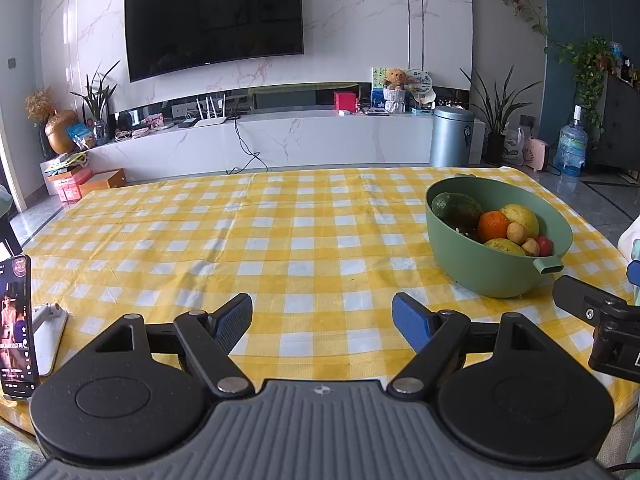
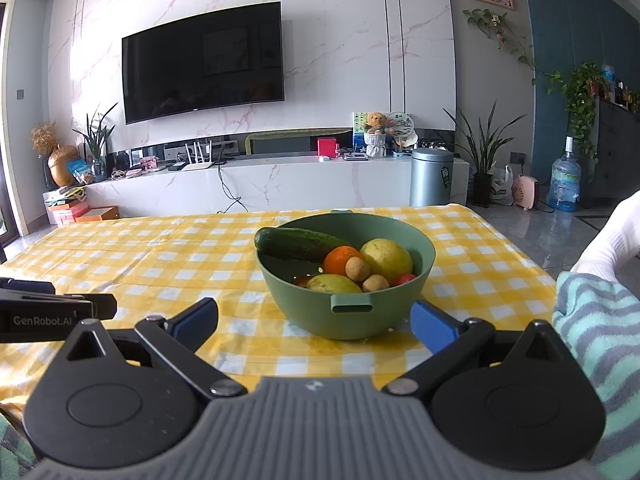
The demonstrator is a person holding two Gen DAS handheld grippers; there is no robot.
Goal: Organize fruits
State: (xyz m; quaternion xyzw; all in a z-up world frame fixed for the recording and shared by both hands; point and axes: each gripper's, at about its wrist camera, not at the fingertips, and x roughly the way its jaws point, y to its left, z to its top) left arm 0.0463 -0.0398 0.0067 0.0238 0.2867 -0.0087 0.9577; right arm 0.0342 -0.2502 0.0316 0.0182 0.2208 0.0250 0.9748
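A phone is standing propped on a white stand far to the left of the green bowl, and next comes the left gripper, which is hovering over bare cloth left of the bowl with its blue pads spread wide apart and nothing between them. The right gripper is hanging just in front of the bowl, its jaws likewise wide apart and empty, framing the bowl's near handle. The fruit is all sitting inside the bowl: a cucumber lying across the back, an orange, a large yellow fruit, two small tan round ones and something red at the right. To my eye the sensible way in is from above, taking a loose top piece such as the orange, squeezing gently so it is not rolling away. The bowl is resting on a yellow checked tablecloth, slightly creased; behind the bowl a television is hanging on a marble wall.
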